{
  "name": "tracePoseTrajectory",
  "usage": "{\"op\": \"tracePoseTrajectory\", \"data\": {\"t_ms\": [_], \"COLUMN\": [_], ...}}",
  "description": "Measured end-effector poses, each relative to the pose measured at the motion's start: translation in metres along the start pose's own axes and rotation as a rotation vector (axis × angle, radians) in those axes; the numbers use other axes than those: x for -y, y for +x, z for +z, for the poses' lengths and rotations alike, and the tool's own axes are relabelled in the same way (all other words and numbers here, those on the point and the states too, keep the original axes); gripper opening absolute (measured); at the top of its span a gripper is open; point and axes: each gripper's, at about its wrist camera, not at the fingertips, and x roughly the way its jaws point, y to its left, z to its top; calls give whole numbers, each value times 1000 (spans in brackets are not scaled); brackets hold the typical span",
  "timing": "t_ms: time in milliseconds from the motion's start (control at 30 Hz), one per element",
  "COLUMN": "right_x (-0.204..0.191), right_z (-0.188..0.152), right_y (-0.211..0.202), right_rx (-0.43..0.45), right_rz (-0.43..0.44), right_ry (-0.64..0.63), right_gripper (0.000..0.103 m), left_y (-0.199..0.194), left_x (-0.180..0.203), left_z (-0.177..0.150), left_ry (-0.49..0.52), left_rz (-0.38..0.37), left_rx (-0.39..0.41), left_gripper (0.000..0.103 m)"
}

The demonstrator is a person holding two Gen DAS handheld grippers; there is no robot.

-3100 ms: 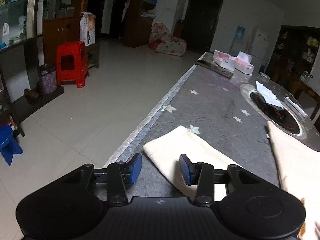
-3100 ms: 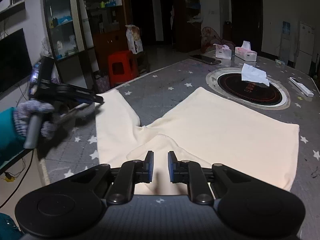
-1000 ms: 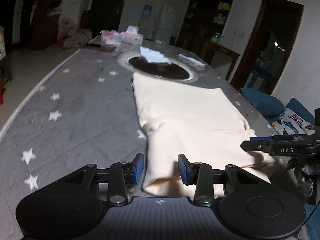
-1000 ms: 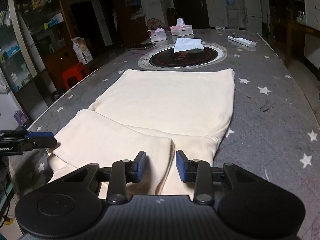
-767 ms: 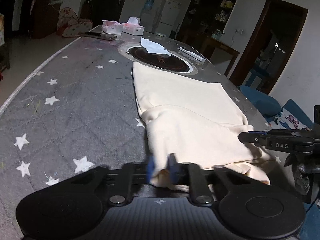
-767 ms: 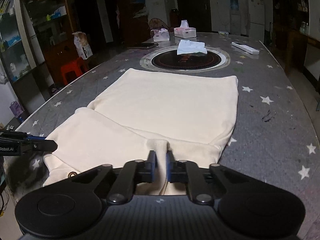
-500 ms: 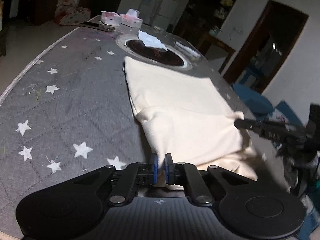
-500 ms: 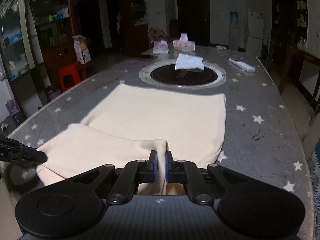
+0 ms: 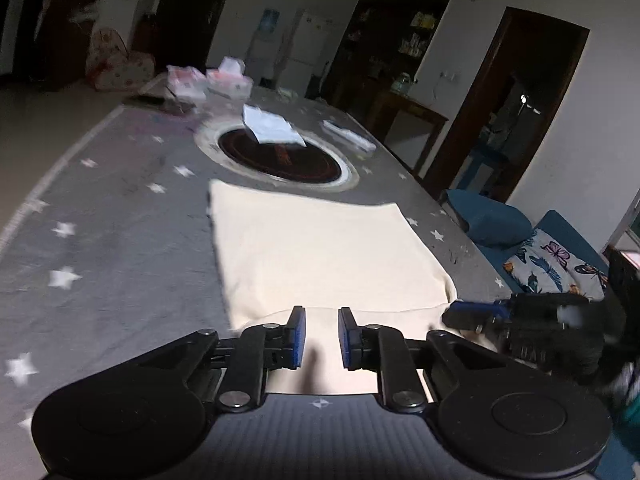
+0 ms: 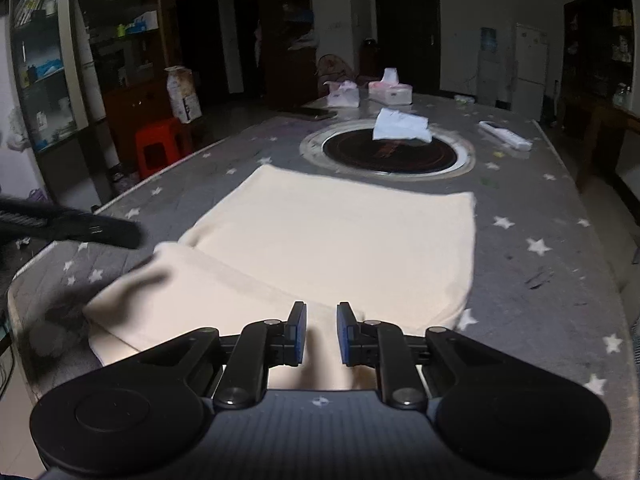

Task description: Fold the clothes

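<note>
L tongs opening over cream garment; R tongs beside its edge.

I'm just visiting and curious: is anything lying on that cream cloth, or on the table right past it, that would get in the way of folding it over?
Nothing visible lies on the cream cloth. Past its far edge, the round black hotplate carries a crumpled tissue, both apart from the cloth. Both grippers' jaws are opening, with cloth between them.

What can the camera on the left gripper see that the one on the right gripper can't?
Only the left wrist view shows the blue sofa with its butterfly cushion. Only the right wrist view shows the red stool and the shelves. Both show the cream garment on the star-patterned table, the round hob, the tissue on it, and each other's gripper.
</note>
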Motion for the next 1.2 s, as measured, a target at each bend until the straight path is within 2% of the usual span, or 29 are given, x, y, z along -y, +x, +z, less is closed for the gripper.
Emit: {"op": "tracePoseTrajectory", "data": {"t_ms": [133, 167, 300, 433, 567, 700, 867, 933, 1000, 1100, 1133, 1200], "right_x": [3, 5, 8, 3, -6, -14, -17, -17, -16, -14, -14, -16], "right_z": [-8, -10, -13, -19, -34, -32, -38, -37, -37, -39, -41, -46], "right_y": [10, 10, -1, -16, -21, -34, -24, -33, -42, -55, -59, -65], "right_rx": [-32, -38, -38, -48, -71, -49, -73, -67, -64, -73, -80, -93], "right_rz": [-13, -11, -14, 19, 11, 15, 24, 34, 35, 12, 9, 0], "right_ry": [-10, -9, -11, -34, -86, -112, -122, -129, -146, -202, -221, -271], "right_gripper": [16, 16, 16, 16, 17, 17, 21, 24, 30, 33, 38, 40], "left_y": [23, 25, 13, 0, -2, -12, -11, -19, -30, -42, -44, -45], "left_x": [-8, -14, -25, -12, 2, 16, 35, 39, 43, 54, 59, 68], "left_z": [-5, -8, -12, -15, -26, -31, -42, -46, -52, -65, -71, -83], "left_ry": [1, -1, -29, 32, 116, 154, 233, 272, 323, 455, 503, 600], "left_rz": [89, 98, 91, 84, 110, 59, 9, -9, -25, -18, -16, -7], "left_rx": [-40, -47, -28, -4, -23, -5, -41, -43, -38, -30, -29, -25], "left_gripper": [15, 10, 10, 11, 11, 12, 16, 20, 39, 46, 47, 52]}}
